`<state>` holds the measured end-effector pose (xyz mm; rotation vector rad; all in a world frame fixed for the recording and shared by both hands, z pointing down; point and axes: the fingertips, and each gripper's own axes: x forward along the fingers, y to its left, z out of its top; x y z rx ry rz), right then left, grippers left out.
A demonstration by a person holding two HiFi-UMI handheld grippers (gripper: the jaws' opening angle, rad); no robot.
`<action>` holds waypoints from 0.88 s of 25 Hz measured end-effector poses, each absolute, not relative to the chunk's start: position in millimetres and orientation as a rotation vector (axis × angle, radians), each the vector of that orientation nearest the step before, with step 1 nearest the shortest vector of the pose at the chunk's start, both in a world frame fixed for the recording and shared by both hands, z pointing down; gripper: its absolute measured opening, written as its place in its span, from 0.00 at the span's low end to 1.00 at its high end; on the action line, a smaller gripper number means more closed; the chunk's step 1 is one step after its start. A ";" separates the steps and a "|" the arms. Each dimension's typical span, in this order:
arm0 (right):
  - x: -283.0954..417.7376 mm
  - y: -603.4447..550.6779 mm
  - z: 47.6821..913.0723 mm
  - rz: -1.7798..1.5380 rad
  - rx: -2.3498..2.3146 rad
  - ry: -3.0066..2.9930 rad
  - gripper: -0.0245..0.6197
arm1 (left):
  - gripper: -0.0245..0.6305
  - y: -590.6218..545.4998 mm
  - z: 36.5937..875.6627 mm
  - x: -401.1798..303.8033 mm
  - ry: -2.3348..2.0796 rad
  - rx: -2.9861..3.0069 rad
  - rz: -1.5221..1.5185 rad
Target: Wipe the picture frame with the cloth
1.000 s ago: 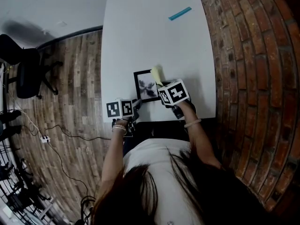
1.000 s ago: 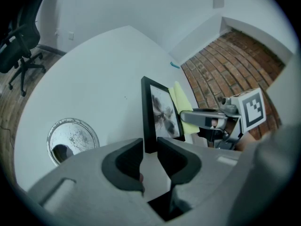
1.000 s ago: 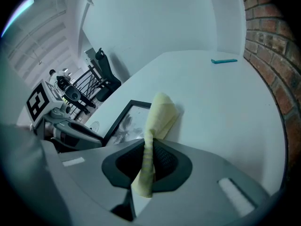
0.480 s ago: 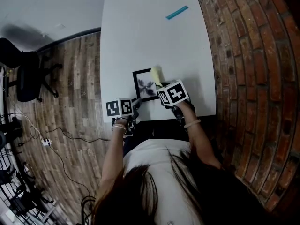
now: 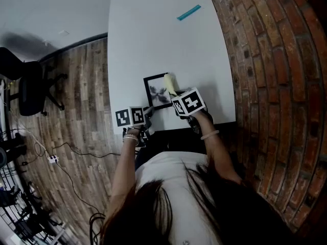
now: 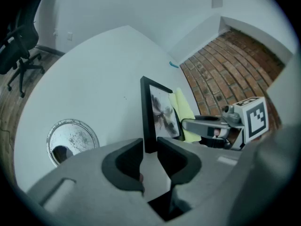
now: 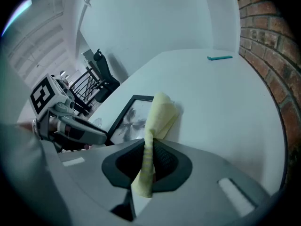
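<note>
L hand-held gripper: jaws nearly together, pinching the near edge of the picture frame, which reaches straight out ahead of it over the white counter. Can't tell if the frame is flat or tipped up. R hand-held gripper: clamped tight on the yellow cloth. Cloth sticks out ahead of its jaws & lies against the frame's side nearest that gripper. Round metal disc sits in the counter, left of the L gripper. Teal strip lies far ahead of both.
</note>
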<state>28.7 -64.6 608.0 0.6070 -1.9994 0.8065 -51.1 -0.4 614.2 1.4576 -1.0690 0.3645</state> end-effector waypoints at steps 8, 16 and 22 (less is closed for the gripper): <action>31.6 -59.6 609.1 0.806 0.599 -1.994 0.09 | 0.19 -1.0 615.2 -50.1 -1.072 1.460 0.366; 31.7 -54.1 607.9 0.804 0.590 -1.983 0.09 | 0.19 0.1 613.9 -51.4 -1.071 1.461 0.366; 34.0 -51.5 609.1 0.807 0.589 -1.984 0.09 | 0.19 -0.9 615.0 -50.4 -1.071 1.464 0.367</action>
